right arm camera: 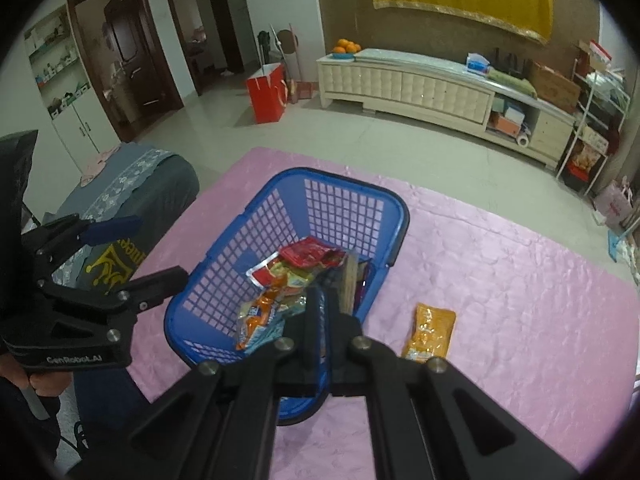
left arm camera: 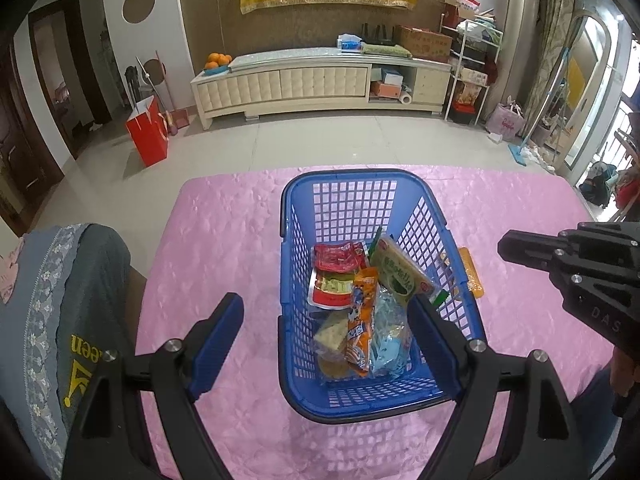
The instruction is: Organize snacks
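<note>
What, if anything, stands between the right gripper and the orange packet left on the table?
Nothing visible does. The packet lies on the cloth right of the basket, and the right gripper hangs shut close by, with open space between.

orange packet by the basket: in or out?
Out. The orange packet lies flat on the pink tablecloth, just outside the blue basket, on the right gripper's side.
</note>
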`<move>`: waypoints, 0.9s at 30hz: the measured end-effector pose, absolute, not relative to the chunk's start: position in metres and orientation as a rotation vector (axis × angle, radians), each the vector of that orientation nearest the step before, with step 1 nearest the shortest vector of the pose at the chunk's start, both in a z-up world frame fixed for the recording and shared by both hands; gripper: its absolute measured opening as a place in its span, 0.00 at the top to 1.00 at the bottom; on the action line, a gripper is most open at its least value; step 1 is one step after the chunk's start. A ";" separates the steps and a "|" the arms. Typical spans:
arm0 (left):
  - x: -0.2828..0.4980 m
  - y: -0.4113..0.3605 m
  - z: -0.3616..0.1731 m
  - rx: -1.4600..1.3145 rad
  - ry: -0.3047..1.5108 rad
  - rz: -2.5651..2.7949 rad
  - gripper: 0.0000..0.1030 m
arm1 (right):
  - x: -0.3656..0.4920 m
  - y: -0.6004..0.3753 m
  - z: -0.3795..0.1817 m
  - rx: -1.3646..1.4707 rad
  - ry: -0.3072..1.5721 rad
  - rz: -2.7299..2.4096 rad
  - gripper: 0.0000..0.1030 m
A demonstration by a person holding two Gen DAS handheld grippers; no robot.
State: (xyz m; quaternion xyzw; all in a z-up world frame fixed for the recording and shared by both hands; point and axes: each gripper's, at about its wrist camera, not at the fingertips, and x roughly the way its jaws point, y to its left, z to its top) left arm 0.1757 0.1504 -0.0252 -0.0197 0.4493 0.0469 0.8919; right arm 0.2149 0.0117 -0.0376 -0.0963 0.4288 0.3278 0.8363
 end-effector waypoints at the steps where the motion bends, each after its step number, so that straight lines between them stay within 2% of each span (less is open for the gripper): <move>1: 0.175 0.151 -0.026 -0.044 0.935 0.093 0.20 | 0.217 0.011 -0.041 -0.200 0.919 0.690 0.76; 2: 0.177 0.151 -0.028 -0.048 0.937 0.090 0.20 | 0.219 0.010 -0.044 -0.199 0.925 0.687 0.65; 3: 0.178 0.151 -0.030 -0.053 0.938 0.087 0.20 | 0.220 0.009 -0.045 -0.199 0.926 0.689 0.41; 4: 0.179 0.151 -0.031 -0.056 0.939 0.085 0.20 | 0.220 0.009 -0.047 -0.201 0.921 0.688 0.26; 6: 0.182 0.152 -0.037 -0.065 0.948 0.086 0.20 | 0.221 0.007 -0.049 -0.212 0.904 0.670 0.21; 11: 0.194 0.149 -0.053 -0.068 0.981 0.083 0.20 | 0.235 0.000 -0.060 -0.206 0.943 0.640 0.18; 15: 0.207 0.146 -0.064 -0.074 1.002 0.073 0.20 | 0.249 -0.011 -0.073 -0.192 0.986 0.601 0.08; 27: 0.239 0.136 -0.096 -0.085 1.056 0.048 0.20 | 0.290 -0.045 -0.112 -0.139 1.093 0.476 0.01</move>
